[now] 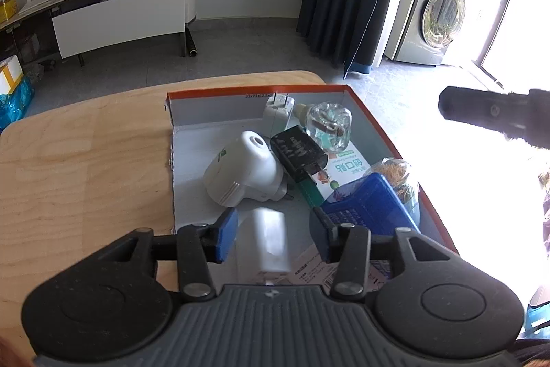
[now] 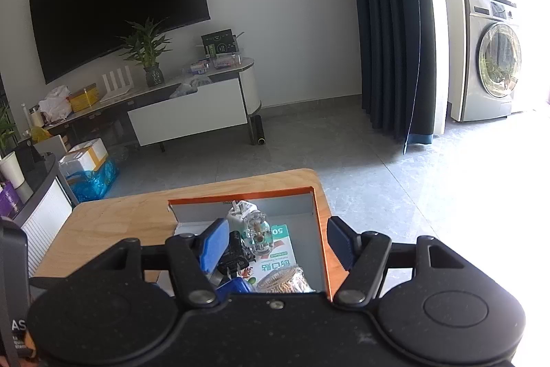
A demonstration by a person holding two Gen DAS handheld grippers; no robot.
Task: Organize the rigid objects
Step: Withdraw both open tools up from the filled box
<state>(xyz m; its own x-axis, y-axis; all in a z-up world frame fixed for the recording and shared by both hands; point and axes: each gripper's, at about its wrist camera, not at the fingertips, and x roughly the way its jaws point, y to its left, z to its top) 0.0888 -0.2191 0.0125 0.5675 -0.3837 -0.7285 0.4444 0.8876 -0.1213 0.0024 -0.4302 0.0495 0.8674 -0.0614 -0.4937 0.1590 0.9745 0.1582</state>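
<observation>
An orange-rimmed cardboard box (image 1: 257, 90) lies on the wooden table (image 1: 86, 160). It holds a white plug-in device (image 1: 240, 171), a black charger (image 1: 299, 153), a clear glass bottle (image 1: 326, 126), a white adapter (image 1: 278, 112), a green-and-white carton (image 1: 347, 171), a blue item (image 1: 367, 205) and a bag of small tan pieces (image 1: 398, 174). My left gripper (image 1: 273, 224) hangs over the box's near end. A blurred white block (image 1: 270, 239) sits between its blue pads (image 1: 227, 233) with gaps on both sides. My right gripper (image 2: 278, 239) stands open and empty above the box (image 2: 240, 195).
A black cylindrical part (image 1: 481, 112) juts in from the right, beyond the box. The table's left half (image 2: 120, 215) is bare wood. Past the table are grey floor, a TV cabinet (image 2: 189, 112), a dark curtain (image 2: 388, 40) and a washing machine (image 2: 491, 57).
</observation>
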